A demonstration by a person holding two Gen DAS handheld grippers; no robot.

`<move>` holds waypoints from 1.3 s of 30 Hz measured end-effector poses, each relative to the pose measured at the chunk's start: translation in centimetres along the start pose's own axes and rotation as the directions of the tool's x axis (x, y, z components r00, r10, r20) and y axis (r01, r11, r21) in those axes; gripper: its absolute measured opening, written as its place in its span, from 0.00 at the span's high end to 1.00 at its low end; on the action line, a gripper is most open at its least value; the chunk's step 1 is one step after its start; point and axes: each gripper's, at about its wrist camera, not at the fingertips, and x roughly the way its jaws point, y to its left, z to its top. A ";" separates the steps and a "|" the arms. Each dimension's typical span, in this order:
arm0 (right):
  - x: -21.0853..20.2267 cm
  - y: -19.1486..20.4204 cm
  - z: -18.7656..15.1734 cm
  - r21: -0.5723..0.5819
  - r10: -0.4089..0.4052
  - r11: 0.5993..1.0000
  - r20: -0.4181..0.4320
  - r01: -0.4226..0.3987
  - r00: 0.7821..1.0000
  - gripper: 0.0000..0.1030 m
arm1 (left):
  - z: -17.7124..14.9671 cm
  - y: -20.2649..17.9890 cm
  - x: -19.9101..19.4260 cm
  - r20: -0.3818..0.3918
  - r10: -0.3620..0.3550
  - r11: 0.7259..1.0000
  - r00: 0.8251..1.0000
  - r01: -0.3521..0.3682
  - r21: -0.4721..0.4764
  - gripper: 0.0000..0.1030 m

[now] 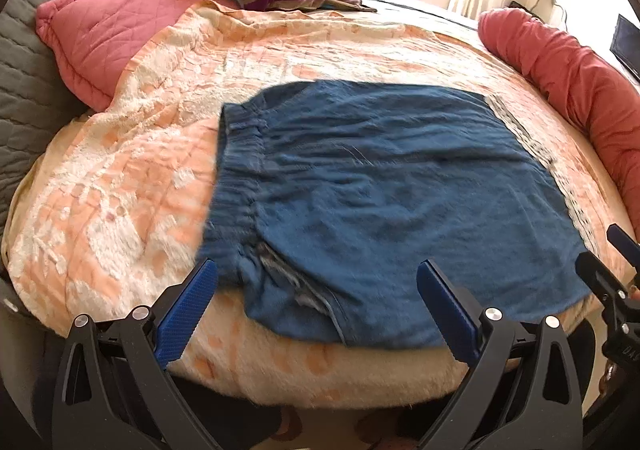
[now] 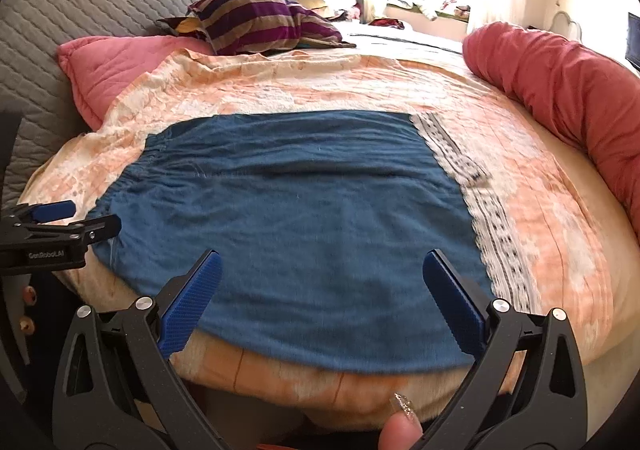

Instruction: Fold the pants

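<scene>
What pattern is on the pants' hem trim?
White lace trim with black dots on the blue pants; clearest in the right wrist view.

Dark blue crinkled cotton pants (image 2: 296, 226), folded flat; white lace hem trim w/ black dots (image 2: 480, 210) on their right edge. Under pants: peach-and-cream floral tufted bedspread (image 2: 540, 218). Beyond pants, left: pink quilted pillow (image 2: 116, 66), w/ grey quilted headboard (image 2: 80, 10) behind. Beyond pants, centre: purple/tan striped cushion (image 2: 260, 20). Right of pants: red-pink rolled bolster (image 2: 560, 82). Gripper pads (image 2: 192, 302) blue, ribbed; arms black.
</scene>
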 end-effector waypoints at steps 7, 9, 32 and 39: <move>2.5 0.3 4.6 -0.031 0.049 0.998 0.007 -0.048 0.999 0.08 | 4.8 2.3 1.4 -0.001 -0.008 0.999 1.000 0.008 -0.046 0.04; 3.1 0.3 5.8 -0.044 0.040 0.998 0.022 -0.039 0.999 0.08 | 6.4 3.0 1.9 -0.004 -0.028 0.997 1.000 0.027 -0.068 0.04; 18.5 5.0 15.0 -0.262 0.107 0.955 -0.142 -0.141 0.984 0.08 | 14.2 9.6 12.5 -0.084 -0.075 0.987 0.994 0.062 -0.145 0.04; 21.9 6.4 16.1 -0.297 0.132 0.937 -0.183 -0.183 0.974 0.08 | 14.7 10.0 14.3 -0.087 -0.029 0.996 0.996 0.022 -0.090 0.04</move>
